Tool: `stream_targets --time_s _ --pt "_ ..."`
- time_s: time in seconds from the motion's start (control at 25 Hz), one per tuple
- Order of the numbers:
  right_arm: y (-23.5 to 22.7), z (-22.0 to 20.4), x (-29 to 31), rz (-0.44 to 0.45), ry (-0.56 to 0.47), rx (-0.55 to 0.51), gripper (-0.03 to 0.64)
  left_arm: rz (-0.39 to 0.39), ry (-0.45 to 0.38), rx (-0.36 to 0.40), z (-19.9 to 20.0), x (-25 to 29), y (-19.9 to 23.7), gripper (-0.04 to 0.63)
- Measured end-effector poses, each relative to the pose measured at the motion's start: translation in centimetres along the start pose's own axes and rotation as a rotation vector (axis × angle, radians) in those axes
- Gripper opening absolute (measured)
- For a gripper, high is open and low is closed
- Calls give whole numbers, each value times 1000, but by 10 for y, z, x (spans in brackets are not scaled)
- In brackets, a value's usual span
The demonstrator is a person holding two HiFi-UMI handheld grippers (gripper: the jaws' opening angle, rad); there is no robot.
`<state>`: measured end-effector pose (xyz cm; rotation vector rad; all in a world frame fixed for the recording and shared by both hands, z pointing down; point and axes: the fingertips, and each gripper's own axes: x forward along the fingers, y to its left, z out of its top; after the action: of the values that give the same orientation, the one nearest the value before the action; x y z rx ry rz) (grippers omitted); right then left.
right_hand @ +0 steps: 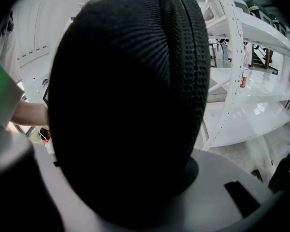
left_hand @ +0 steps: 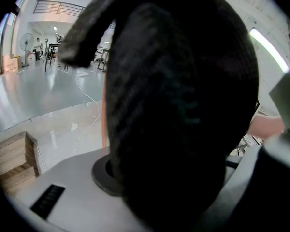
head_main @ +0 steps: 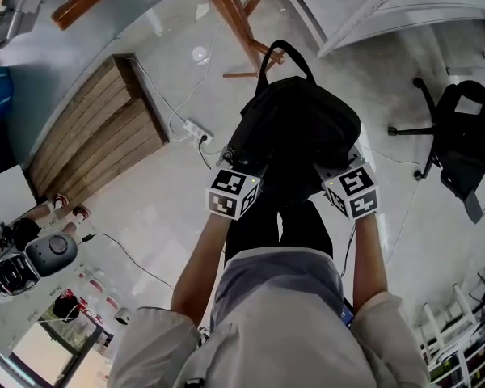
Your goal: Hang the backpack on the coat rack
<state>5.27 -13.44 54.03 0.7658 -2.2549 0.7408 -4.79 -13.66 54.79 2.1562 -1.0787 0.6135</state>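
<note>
Both pairs of jaws are clamped on the black backpack [head_main: 295, 128]: in the left gripper view and in the right gripper view dark woven fabric fills the space between the jaws, pressed tight from either side. Seen from the head view, the left gripper [head_main: 238, 180] holds the bag's left flank and the right gripper [head_main: 346, 180] its right flank, so the bag hangs in the air between them, in front of the person and clear of the floor [head_main: 162, 217]. Its long axis runs away from the person, with the carry handle [head_main: 284, 55] at the far end, standing up as an open loop. That loop points toward the wooden coat rack [head_main: 226, 10], whose pole lies just beyond the bag and slightly to the left, so the left hand is the nearer one. The handle crosses the pole in the picture, but whether they touch I cannot tell. The hanging seems not yet done; the loop likely has to be lifted over an arm of the rack.
</note>
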Motion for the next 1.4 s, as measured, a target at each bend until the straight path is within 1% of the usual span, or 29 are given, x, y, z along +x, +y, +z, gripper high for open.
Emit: stream_targets --time_s 0.36,0.68,0.84,1.4 --pt "-11 -5 21 14 13 13 144 6 26 -10 -7 16 15 173" --pt "-22 -10 37 7 25 26 149 2 43 -10 -15 32 25 173" --pt "-22 -14 47 -5 27 26 149 0 52 -10 -22 35 32 175" --pt "-28 -22 75 -6 42 44 152 2 93 -24 -38 49 55 181"
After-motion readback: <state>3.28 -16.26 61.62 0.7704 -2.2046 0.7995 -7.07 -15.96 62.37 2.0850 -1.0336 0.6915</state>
